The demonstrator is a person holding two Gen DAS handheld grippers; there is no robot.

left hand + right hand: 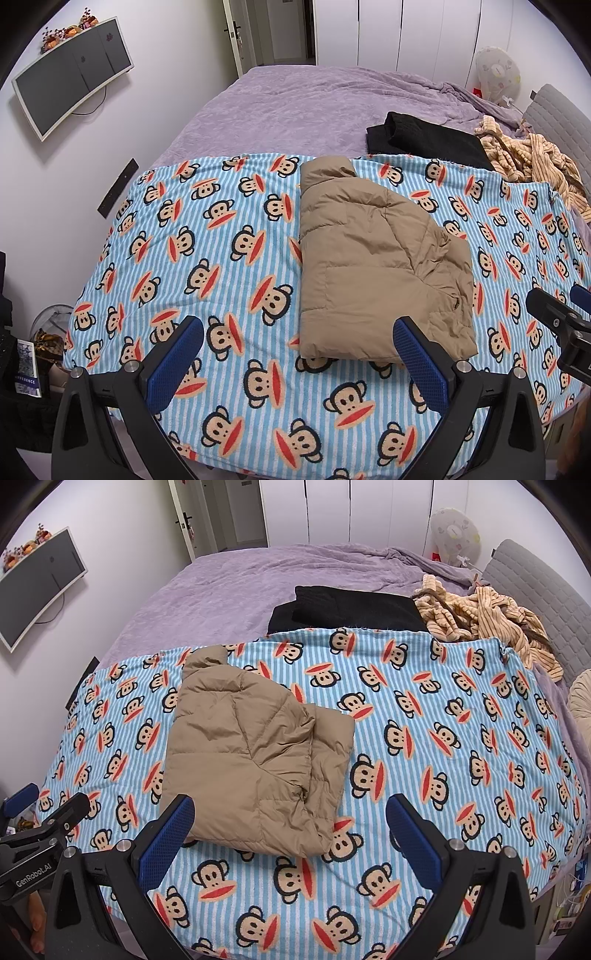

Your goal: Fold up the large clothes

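Both claws, left gripper [297, 360] and right gripper [290, 834], spread wide, holding nothing. One tan jacket [373, 266] folded mid-blanket [221, 258], toward bed's near edge. One black garment [424, 138] and one striped garment [532, 158] (crumpled) at blanket's far edge.

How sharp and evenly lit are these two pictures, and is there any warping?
Left wrist view: jacket sharp, light soft and even, wall screen bowed by the fisheye. Right wrist view: equally sharp, dark corners, blanket edges curved.
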